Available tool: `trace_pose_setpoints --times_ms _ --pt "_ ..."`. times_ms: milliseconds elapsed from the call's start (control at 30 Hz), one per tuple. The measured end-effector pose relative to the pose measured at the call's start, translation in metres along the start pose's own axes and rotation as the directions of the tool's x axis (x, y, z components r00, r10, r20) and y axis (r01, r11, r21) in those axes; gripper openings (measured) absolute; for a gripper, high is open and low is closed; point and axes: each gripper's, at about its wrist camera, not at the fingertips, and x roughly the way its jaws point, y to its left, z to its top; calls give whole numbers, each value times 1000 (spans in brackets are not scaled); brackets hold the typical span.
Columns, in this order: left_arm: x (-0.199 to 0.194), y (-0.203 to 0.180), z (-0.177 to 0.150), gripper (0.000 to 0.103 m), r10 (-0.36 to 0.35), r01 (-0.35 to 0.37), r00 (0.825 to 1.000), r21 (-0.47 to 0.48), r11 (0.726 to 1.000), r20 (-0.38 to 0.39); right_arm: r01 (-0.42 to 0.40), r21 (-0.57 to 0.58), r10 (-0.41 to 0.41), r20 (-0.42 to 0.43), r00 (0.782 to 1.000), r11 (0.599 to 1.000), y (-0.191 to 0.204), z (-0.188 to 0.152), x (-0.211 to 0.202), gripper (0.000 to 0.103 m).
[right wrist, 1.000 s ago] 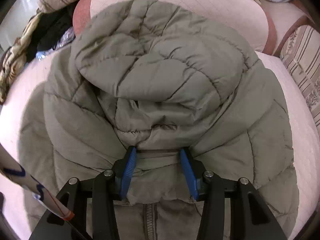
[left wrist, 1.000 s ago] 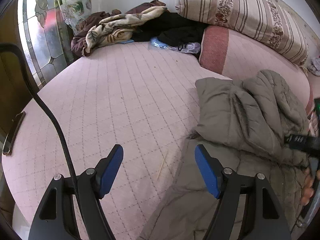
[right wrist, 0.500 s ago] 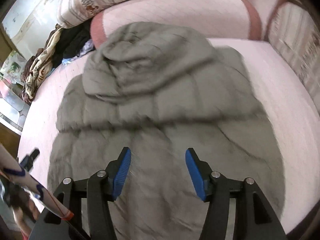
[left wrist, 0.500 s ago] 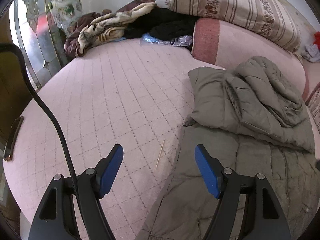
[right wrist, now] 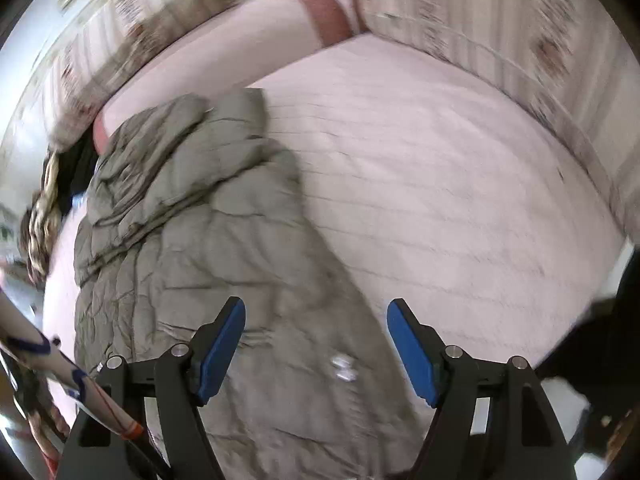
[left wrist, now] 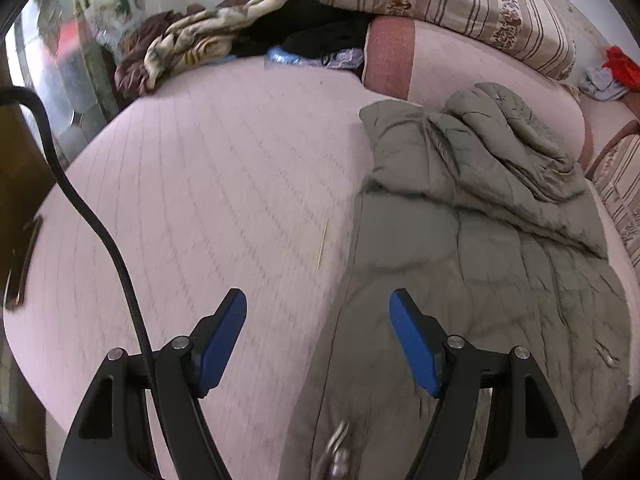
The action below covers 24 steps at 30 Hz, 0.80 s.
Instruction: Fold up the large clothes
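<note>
While both spread wide | left gripper, right gripper | over jacket edges

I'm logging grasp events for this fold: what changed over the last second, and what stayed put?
The right gripper let go of the grey padded jacket near the hood fold it was pinching, opened wide and pulled back toward the hem. The left gripper stayed open, drifting slightly. The jacket still lies on the pink bed with its hood folded down.
</note>
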Motion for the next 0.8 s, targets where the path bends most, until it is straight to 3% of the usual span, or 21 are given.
trace_pose_setpoints --times_ms 133,300,500,567,600,633,700,800 --pt "-11 17 -22 73 -76 73 996 -46 996 -54 -57 70 58 -12 998 996 -36 -13 5 81" --pt "-3 42 -48 73 -140 123 980 -117 985 -144 -176 146 183 -37 982 974 -53 -22 27 86" --pt "20 60 -67 74 -356 300 917 -278 913 -180 -314 227 341 -89 936 922 -51 -35 62 88" --pt "20 59 -67 83 -391 335 907 -294 895 -158 -336 229 361 -79 929 914 -47 -38 67 93" --pt "20 57 -67 83 -423 365 893 -304 880 -153 -343 221 366 -73 928 913 -45 -39 66 94" --pt "21 55 -67 83 -464 403 872 -312 861 -155 -347 211 369 -71 927 914 -42 -40 66 94" --pt "24 46 -73 83 -565 490 804 -330 807 -188 -355 202 375 -73 924 913 -41 -43 67 94" --pt "15 30 -81 83 -543 489 815 -261 832 -203 -380 193 401 -84 912 905 -41 -50 67 94"
